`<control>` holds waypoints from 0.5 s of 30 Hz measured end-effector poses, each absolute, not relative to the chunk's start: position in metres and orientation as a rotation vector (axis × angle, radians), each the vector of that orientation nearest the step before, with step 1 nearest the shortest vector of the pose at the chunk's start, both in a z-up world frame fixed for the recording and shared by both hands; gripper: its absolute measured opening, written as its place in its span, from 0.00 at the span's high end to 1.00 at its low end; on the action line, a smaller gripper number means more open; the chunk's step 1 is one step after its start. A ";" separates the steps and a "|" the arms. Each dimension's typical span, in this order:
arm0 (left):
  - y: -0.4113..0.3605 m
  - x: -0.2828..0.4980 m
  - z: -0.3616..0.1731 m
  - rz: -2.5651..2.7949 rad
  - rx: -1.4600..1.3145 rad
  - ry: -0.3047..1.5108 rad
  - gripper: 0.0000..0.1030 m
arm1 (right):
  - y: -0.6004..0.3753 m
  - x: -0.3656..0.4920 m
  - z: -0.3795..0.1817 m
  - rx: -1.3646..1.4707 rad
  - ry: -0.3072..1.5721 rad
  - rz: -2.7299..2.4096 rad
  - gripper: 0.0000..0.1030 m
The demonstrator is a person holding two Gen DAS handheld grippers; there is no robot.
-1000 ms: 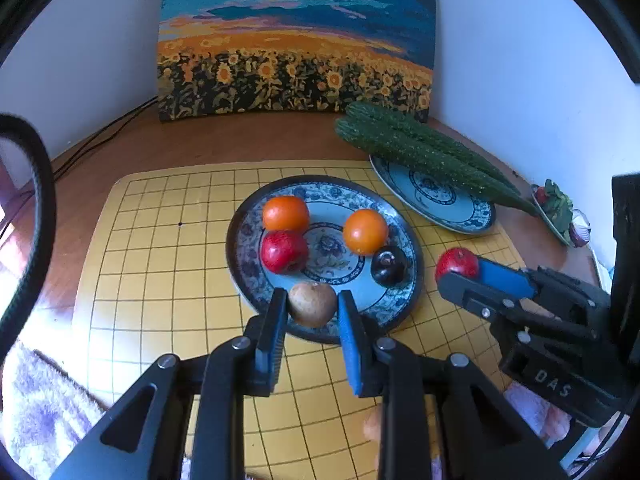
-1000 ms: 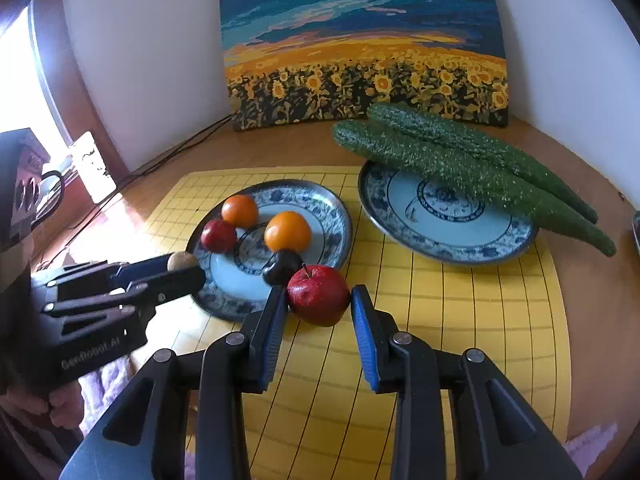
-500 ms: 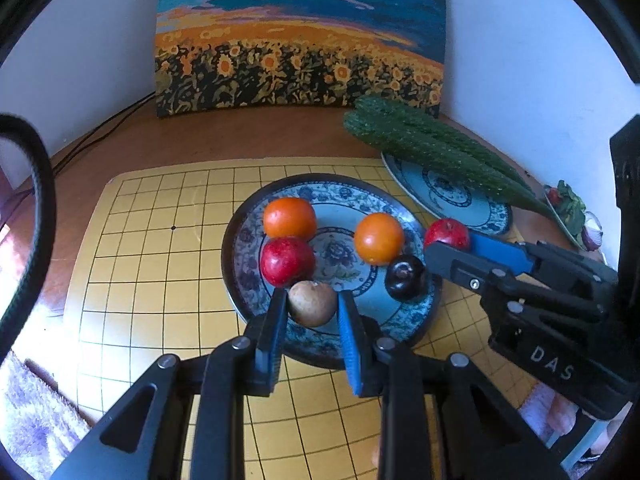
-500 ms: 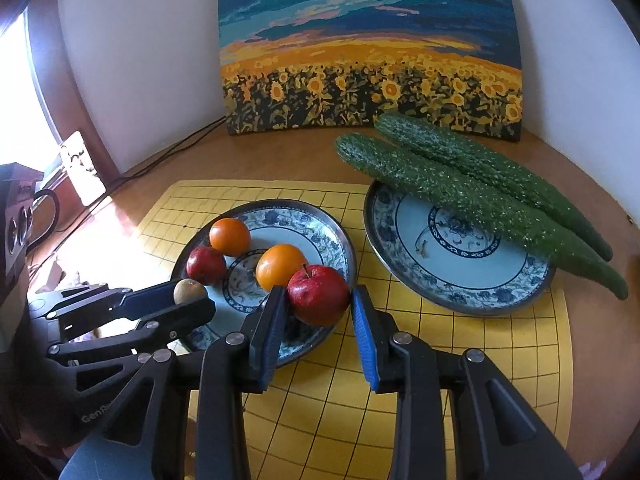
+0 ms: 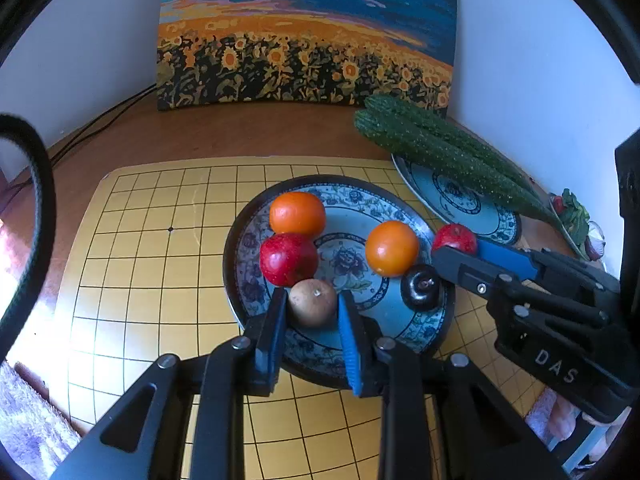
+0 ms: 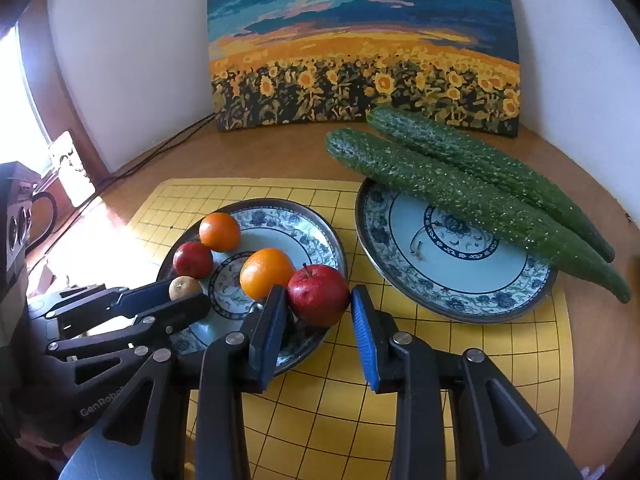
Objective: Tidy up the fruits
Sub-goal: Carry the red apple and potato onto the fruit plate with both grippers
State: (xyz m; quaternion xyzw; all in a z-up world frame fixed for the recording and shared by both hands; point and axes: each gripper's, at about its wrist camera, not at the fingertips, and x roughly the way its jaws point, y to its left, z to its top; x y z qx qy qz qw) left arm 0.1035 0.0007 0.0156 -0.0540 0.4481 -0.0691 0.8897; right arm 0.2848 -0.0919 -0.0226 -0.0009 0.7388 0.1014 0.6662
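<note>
A blue patterned plate (image 5: 352,204) (image 6: 316,236) holds two oranges (image 5: 298,213) (image 5: 392,247), a red apple (image 5: 288,259) and a dark plum (image 5: 420,290). My left gripper (image 5: 312,312) is shut on a small brown fruit (image 5: 313,302) over the plate's near rim. My right gripper (image 6: 318,308) is shut on a second red apple (image 6: 318,294) over the plate's right rim; it also shows in the left wrist view (image 5: 454,238).
A second patterned plate (image 6: 452,280) at the right carries two long cucumbers (image 6: 460,196). Both plates sit on a yellow grid mat (image 5: 160,240) on a wooden table. A sunflower painting (image 6: 360,52) leans on the back wall. Cables run at the back left.
Both grippers moved forward over the fruit plate, carrying the brown fruit and the red apple with them. Both stayed shut.
</note>
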 end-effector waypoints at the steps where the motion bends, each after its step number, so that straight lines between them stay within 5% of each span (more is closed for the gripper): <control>1: 0.000 0.103 0.016 -0.145 -0.106 0.931 0.75 | -0.092 0.285 -0.023 -0.001 1.670 0.233 0.67; 15: -0.011 0.100 0.019 -0.145 -0.064 0.957 0.63 | -0.091 0.285 -0.022 0.025 1.666 0.287 0.58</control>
